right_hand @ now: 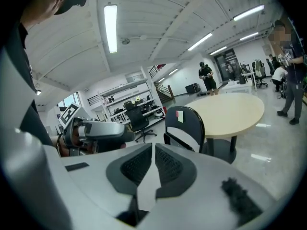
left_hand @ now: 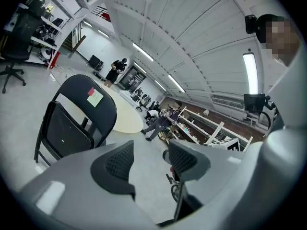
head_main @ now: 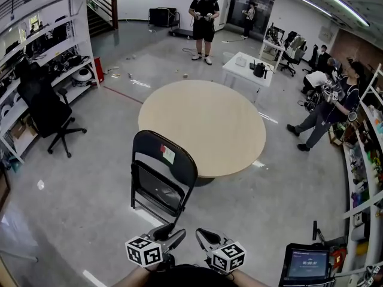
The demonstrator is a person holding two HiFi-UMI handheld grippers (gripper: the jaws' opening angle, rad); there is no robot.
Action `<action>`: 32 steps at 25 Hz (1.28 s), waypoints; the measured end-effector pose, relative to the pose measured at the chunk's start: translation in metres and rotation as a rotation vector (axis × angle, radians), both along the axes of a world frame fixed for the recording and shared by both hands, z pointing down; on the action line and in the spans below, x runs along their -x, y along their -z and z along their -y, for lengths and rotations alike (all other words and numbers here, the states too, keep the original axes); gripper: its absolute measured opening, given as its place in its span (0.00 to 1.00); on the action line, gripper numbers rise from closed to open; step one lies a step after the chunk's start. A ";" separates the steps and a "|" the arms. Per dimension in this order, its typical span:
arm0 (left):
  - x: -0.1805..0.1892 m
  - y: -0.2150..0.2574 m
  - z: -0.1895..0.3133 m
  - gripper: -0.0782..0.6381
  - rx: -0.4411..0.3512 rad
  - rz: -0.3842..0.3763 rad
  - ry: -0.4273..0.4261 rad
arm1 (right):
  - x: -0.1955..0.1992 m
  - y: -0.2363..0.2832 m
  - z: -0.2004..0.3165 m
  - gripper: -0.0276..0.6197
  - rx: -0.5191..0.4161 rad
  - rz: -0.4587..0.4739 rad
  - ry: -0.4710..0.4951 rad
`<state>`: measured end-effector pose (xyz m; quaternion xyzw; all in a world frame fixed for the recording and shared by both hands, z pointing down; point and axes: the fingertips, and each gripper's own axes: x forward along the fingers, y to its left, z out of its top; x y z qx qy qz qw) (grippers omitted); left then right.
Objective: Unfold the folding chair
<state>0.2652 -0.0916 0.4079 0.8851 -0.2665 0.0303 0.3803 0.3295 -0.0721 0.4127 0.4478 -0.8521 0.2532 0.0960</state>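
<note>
Facing folding chair [head_main: 163, 175]: folded, upright on grey floor [head_main: 90, 208], just beside near edge of round table [head_main: 203, 127]. Left gripper [left_hand: 148, 159]: jaws apart, nothing between. Right gripper [right_hand: 153, 164]: jaws pressed together, empty. Both held low, near chair, short of contact.
</note>
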 end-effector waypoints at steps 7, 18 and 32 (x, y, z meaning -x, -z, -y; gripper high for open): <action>0.042 -0.006 0.063 0.44 0.010 -0.002 -0.017 | 0.050 -0.007 0.062 0.08 0.016 -0.019 0.019; 0.110 -0.026 0.112 0.44 0.064 -0.032 0.047 | 0.107 -0.011 0.119 0.08 0.029 -0.062 0.076; 0.178 -0.013 0.129 0.44 0.034 -0.008 0.427 | 0.036 0.027 0.351 0.19 -0.164 -0.193 0.063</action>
